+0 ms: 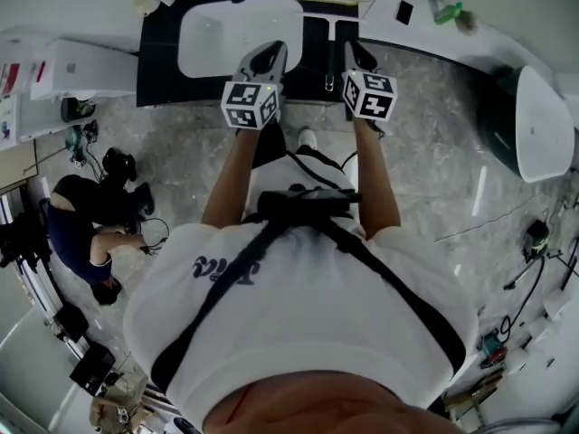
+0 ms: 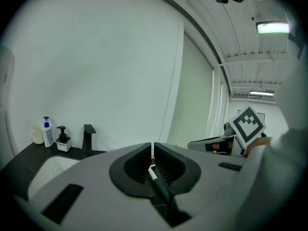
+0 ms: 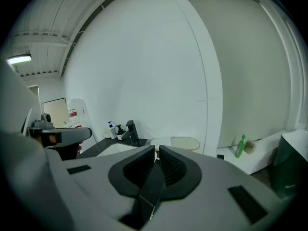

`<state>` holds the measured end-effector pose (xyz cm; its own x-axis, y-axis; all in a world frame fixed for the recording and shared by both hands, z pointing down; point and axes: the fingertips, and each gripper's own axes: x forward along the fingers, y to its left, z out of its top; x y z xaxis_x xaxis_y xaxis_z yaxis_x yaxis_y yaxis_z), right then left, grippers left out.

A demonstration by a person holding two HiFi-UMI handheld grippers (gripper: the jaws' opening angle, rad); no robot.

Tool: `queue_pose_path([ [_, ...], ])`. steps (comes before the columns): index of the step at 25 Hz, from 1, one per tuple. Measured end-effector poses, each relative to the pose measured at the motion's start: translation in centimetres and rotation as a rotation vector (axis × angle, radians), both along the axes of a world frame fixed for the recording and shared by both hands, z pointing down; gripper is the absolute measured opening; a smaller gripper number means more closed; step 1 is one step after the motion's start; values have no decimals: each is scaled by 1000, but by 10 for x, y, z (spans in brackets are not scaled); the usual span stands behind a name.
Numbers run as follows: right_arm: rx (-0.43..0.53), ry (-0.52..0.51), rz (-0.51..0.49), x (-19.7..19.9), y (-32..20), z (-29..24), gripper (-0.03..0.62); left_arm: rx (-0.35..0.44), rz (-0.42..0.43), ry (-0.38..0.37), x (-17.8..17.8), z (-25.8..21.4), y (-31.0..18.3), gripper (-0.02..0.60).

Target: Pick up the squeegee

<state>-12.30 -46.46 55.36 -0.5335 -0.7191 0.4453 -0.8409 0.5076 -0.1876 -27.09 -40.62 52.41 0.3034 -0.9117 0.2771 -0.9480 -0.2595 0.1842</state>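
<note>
Left gripper [image 1: 266, 59] and right gripper [image 1: 360, 55] are held pressed together, empty, at the counter's [image 1: 158, 66] front edge. The squeegee, not discerned, is judged light and best gripped by its handle.

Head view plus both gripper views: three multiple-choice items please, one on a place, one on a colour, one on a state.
1. Where does the green bottle stand?
A. On the white ledge right of the sink
B. In the basin
C. On the floor

2. What colour is the faucet?
A. Chrome
B. Black
C. White

3. How do the jaws of the right tool stand?
A. Wide apart
B. Shut on a bottle
C. Shut, nothing between them

Key:
1 A: the right gripper view shows it upright on the ledge.
2 B: it shows plainly black in both gripper views.
3 C: the right gripper view shows the jaws together and empty.
</note>
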Motion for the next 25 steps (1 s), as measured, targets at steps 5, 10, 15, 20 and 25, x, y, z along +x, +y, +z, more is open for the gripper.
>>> queue_pose_path([
  [5,-74,49,53,7,-14,32,9,-44,60,9,0,26,-32,14],
  [10,-146,103,103,11,-26,71,11,-88,120,15,3,52,-61,14],
  [15,-240,121,124,7,-36,114,80,-142,173,8,5,83,-80,14],
  [20,-333,148,108,-7,-41,158,137,-181,185,4,-3,109,-100,14],
  [25,-379,185,114,-17,-47,192,150,-209,202,-3,-6,128,-110,14],
])
